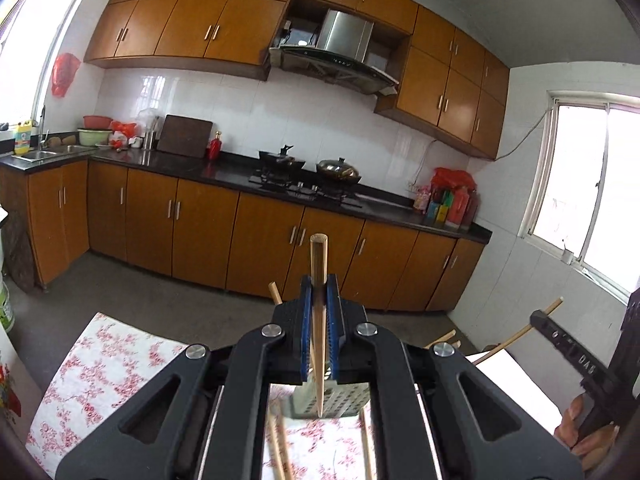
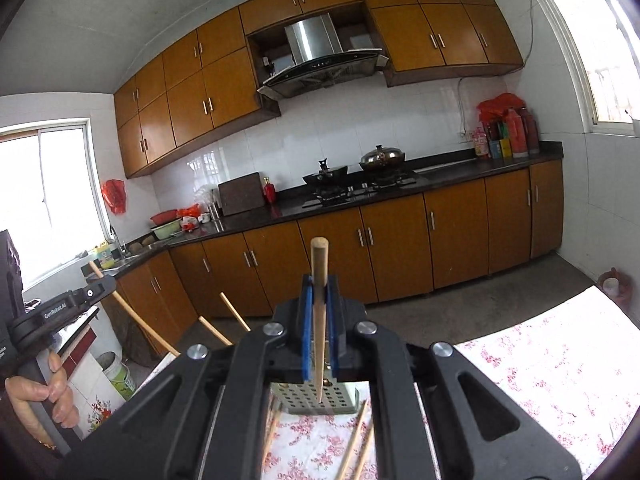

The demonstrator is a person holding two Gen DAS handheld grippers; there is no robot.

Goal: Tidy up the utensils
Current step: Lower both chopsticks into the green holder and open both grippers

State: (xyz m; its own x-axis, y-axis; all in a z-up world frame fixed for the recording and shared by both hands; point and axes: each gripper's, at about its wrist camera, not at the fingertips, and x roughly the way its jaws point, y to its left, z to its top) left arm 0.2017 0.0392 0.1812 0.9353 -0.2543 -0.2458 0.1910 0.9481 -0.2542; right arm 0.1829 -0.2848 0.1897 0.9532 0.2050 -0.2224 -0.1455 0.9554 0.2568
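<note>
Orange-brown cabinets (image 1: 160, 216): ran along the far wall under a dark countertop (image 1: 224, 168), with a matching row above.
Range hood (image 1: 340, 52): steel, mounted over the stove (image 1: 304, 188), where two lidded pans sat.
Floral tablecloth (image 1: 100, 364): white with pink blossoms, covered the table beneath both grippers.
Perforated holder (image 2: 316, 400): metal, stood on the cloth directly below the grippers.
Left gripper (image 1: 319, 304): blue pads clenched on a wooden chopstick (image 1: 319, 280), held upright, blunt end up, tip just above the holder.
Right gripper (image 2: 319, 300): pads clamped on a second chopstick (image 2: 319, 276), also upright, its point over the holder's holes.
Loose chopsticks (image 2: 356, 440): lay on the cloth near the holder; others leaned up out of it.
Left hand (image 2: 44, 392): wrapped round the left gripper's handle.
</note>
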